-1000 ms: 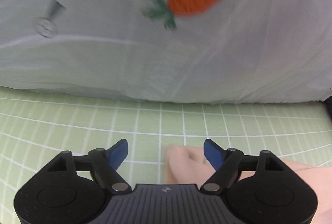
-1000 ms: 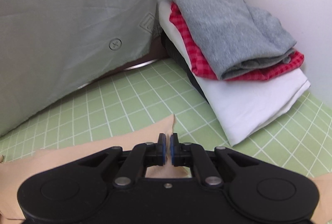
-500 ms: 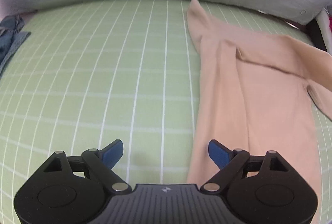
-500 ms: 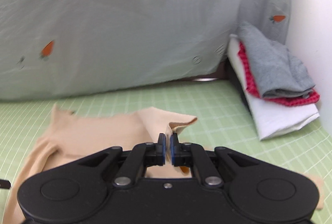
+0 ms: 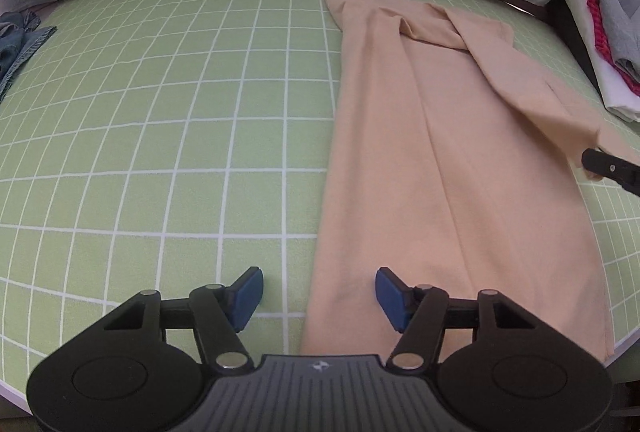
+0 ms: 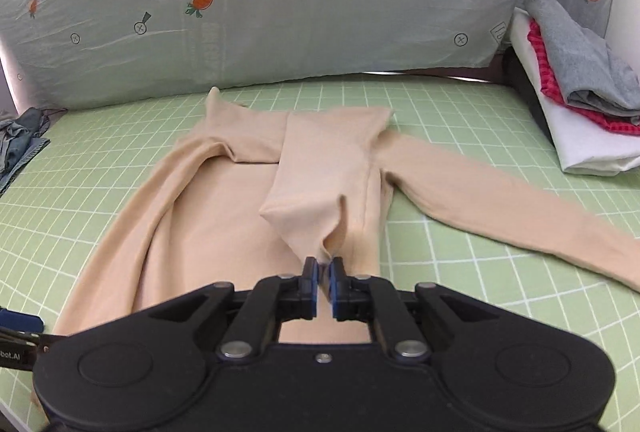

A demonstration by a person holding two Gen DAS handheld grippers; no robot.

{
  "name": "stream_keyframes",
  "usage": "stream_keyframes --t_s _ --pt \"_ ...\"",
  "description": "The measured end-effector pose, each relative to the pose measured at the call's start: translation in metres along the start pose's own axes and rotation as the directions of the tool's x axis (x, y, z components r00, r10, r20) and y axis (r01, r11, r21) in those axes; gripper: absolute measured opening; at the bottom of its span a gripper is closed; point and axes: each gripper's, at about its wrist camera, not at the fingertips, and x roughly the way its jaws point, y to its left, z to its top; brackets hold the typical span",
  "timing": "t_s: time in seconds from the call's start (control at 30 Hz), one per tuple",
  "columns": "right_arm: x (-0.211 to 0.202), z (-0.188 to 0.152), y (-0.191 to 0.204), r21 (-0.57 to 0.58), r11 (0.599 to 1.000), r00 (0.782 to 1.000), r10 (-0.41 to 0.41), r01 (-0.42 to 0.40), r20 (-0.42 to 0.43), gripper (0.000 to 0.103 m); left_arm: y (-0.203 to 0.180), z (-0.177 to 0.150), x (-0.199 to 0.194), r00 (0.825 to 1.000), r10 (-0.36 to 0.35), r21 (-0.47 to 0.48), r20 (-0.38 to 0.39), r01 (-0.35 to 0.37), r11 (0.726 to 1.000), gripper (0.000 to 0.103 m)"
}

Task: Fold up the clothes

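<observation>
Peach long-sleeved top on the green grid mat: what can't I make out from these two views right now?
- Peach long-sleeved top: its hem is hidden behind the right gripper body in the right wrist view.
- Its right cuff runs off the right wrist frame edge.
- Stack of folded clothes: cut by the frame edge in both views.
- Blue denim garment: only a corner shows at the left wrist frame edge.

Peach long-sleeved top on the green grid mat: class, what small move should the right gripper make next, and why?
Probably lower and release. The right gripper is shut on a fold of the peach top, already carried over its middle. The left gripper hangs open at the hem, holding nothing.
</observation>
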Motion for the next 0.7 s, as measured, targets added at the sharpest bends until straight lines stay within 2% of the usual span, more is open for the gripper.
stream_keyframes --t_s 0.03,0.07,0.1,0.17,0.27,0.33,0.37,0.43,0.47,0.5,0.6,0.7 --pt "-0.001 -0.004 -0.001 0.01 1.0 1.0 -0.003 0.003 -0.009 0.021 0.0 -0.002 0.0 1.0 -0.004 -0.006 0.0 0.004 1.0 0.063" --pt "-0.001 -0.009 -0.003 0.021 1.0 1.0 -0.007 0.007 -0.021 0.033 -0.001 -0.007 -0.001 1.0 -0.007 -0.014 0.002 0.007 1.0 0.063" --pt "-0.002 -0.013 -0.005 0.033 0.999 0.999 -0.01 0.011 -0.035 0.038 0.0 -0.011 -0.003 1.0 -0.008 -0.019 0.005 0.008 1.0 0.062" --pt "-0.002 -0.023 -0.01 0.056 0.998 0.998 -0.015 0.019 -0.065 0.04 -0.001 -0.016 -0.004 1.0 -0.002 -0.021 0.013 0.002 1.0 0.055" --pt "0.001 -0.036 -0.018 0.096 0.995 0.993 -0.027 0.039 -0.117 0.046 0.001 -0.019 -0.009 1.0 -0.009 -0.028 0.023 0.01 1.0 0.036" --pt "0.004 -0.043 -0.022 0.113 0.992 0.989 -0.032 0.048 -0.143 0.046 0.002 -0.021 -0.011 0.999 -0.036 -0.039 0.028 0.037 0.999 0.014" --pt "0.004 -0.045 -0.021 0.106 0.993 0.989 -0.033 0.049 -0.146 0.045 0.002 -0.023 -0.013 0.999 -0.04 -0.044 0.032 0.042 0.998 0.012" --pt "0.004 -0.049 -0.021 0.088 0.995 0.988 -0.034 0.048 -0.151 0.033 0.0 -0.022 -0.014 0.998 -0.033 -0.044 0.046 0.035 0.998 0.005" --pt "0.004 -0.049 -0.02 0.074 0.996 0.988 -0.032 0.044 -0.151 0.013 0.0 -0.023 -0.017 0.998 -0.026 -0.049 0.054 0.028 0.998 0.005" --pt "0.004 -0.049 -0.019 0.066 0.997 0.988 -0.032 0.042 -0.151 0.005 0.0 -0.023 -0.02 0.998 -0.018 -0.054 0.062 0.021 0.998 0.004" --pt "0.004 -0.049 -0.016 0.035 0.998 0.988 -0.041 0.047 -0.147 0.004 0.007 -0.027 -0.036 0.997 0.002 -0.077 0.079 0.004 0.997 0.004" --pt "0.003 -0.051 -0.016 0.008 0.999 0.989 -0.051 0.052 -0.139 0.003 0.021 -0.04 -0.034 0.998 -0.031 -0.145 0.046 0.037 0.989 0.004"
